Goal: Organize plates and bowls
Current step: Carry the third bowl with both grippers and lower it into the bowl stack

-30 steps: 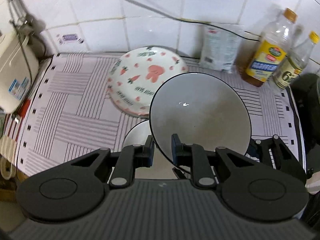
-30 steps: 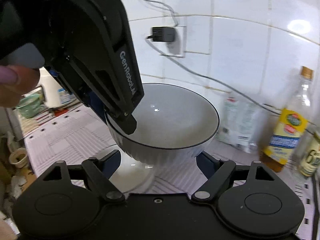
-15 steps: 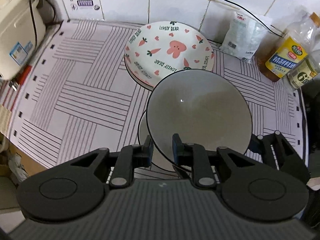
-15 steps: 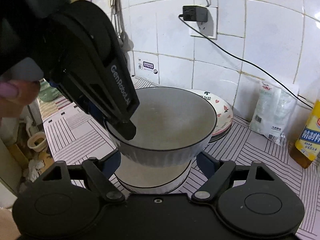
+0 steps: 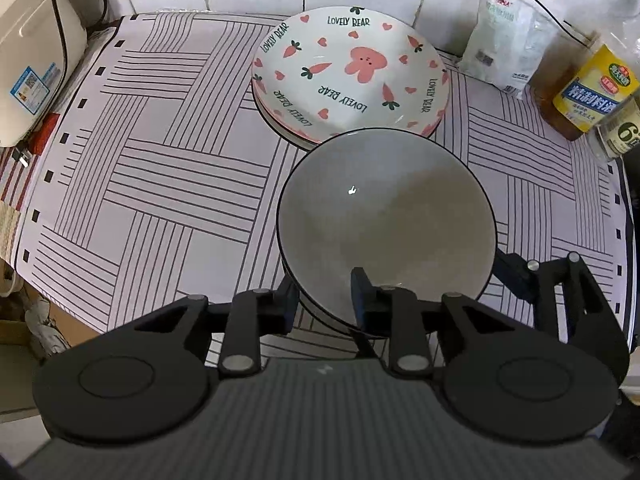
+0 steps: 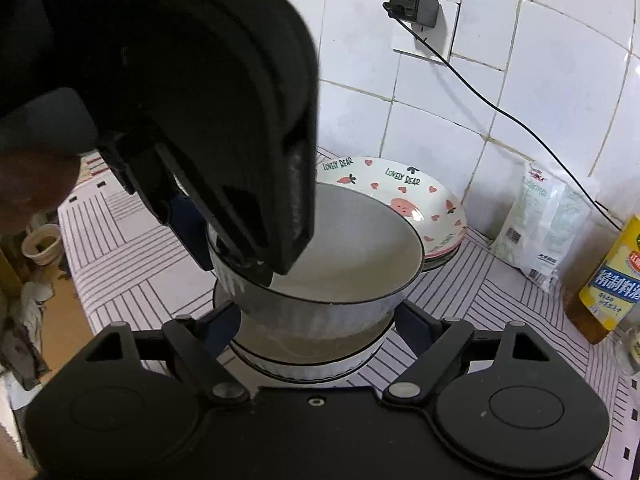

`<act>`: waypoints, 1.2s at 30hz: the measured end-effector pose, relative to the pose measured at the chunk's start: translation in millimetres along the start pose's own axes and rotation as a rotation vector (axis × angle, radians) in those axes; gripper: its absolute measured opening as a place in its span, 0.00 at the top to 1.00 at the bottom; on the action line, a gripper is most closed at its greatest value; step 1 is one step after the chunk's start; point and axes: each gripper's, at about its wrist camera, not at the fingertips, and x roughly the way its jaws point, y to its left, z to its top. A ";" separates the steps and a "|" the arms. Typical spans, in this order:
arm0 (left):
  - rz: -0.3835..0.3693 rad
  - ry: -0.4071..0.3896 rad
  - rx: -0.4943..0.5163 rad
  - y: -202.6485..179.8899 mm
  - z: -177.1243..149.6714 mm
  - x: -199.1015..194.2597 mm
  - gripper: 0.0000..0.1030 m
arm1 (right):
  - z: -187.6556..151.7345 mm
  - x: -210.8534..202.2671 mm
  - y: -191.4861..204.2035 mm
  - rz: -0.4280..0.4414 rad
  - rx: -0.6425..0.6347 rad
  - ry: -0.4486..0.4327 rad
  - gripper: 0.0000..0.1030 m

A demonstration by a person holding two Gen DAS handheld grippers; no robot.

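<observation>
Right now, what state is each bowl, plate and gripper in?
Grey black-rimmed ceramic bowl: upright, empty, held by its rim just above the bowl below.
Lower white ribbed bowl: upright on the striped mat.
Rabbit-and-carrot patterned plates: stacked, empty, by the wall.
Left gripper: jaws shut on the grey bowl's rim.
Right gripper: jaws open, either side of the bowls, gripping nothing.

Surface: tabletop (image 5: 168, 184) under a white cloth with black stripe blocks.
Back middle: stacked bear-print plates (image 5: 352, 76).
Front middle: lower white bowl (image 6: 304, 364).
Back right: white packet (image 5: 504, 44), yellow-label bottle (image 5: 588, 92), second bottle (image 5: 620, 132) beside it.
</observation>
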 end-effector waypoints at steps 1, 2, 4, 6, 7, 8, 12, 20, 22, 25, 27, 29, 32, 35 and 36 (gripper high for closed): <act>0.005 -0.002 0.010 -1.1 0.1 0.4 0.76 | -0.9 0.7 -0.1 -0.005 -0.001 0.002 0.14; 0.011 -0.003 0.020 -1.9 0.2 0.9 0.76 | -1.5 0.8 -0.5 -0.008 0.004 -0.001 0.14; 0.017 -0.002 0.028 -2.5 0.7 2.7 0.76 | -1.3 0.7 0.1 -0.013 0.004 -0.002 0.14; 0.018 0.003 0.030 -2.3 1.2 4.4 0.76 | -0.8 1.5 0.9 -0.019 0.001 -0.002 0.13; 0.019 0.005 0.033 -2.6 1.0 5.1 0.76 | -0.6 2.0 1.6 -0.023 -0.003 -0.003 0.13; 0.020 0.006 0.038 -3.1 0.7 5.7 0.76 | -0.9 1.9 2.1 -0.026 -0.006 -0.004 0.13; -0.001 0.012 0.010 0.1 -0.1 7.0 0.76 | -1.7 1.2 4.9 -0.031 -0.005 -0.008 0.13; 0.015 0.011 0.010 -3.3 -6.2 4.3 0.76 | -3.4 -2.8 12.8 -0.064 -0.025 -0.014 0.11; 0.032 0.027 0.012 -3.7 -7.7 6.2 0.75 | -5.0 -4.5 14.0 -0.058 -0.019 -0.014 0.09; 0.039 0.024 0.018 -2.1 -9.5 9.1 0.73 | -9.8 -4.4 14.2 -0.031 0.005 0.001 0.07; 0.037 0.019 0.015 -0.9 -11.0 10.6 0.73 | -13.8 -4.9 18.7 -0.046 -0.022 -0.018 0.08; 0.037 0.011 0.020 -0.8 -13.1 12.4 0.73 | -17.4 -4.4 20.1 -0.053 -0.028 -0.027 0.08; 0.023 -0.010 0.019 0.5 -17.5 12.2 0.73 | -20.8 -6.0 13.9 -0.033 0.027 -0.022 0.07; -0.023 -0.026 0.011 5.9 -20.7 1.3 0.68 | -27.4 -7.5 8.5 0.007 0.029 0.004 0.07; -0.038 -0.029 0.006 7.9 -20.4 -2.3 0.66 | -30.4 -8.9 7.8 0.019 0.017 0.005 0.07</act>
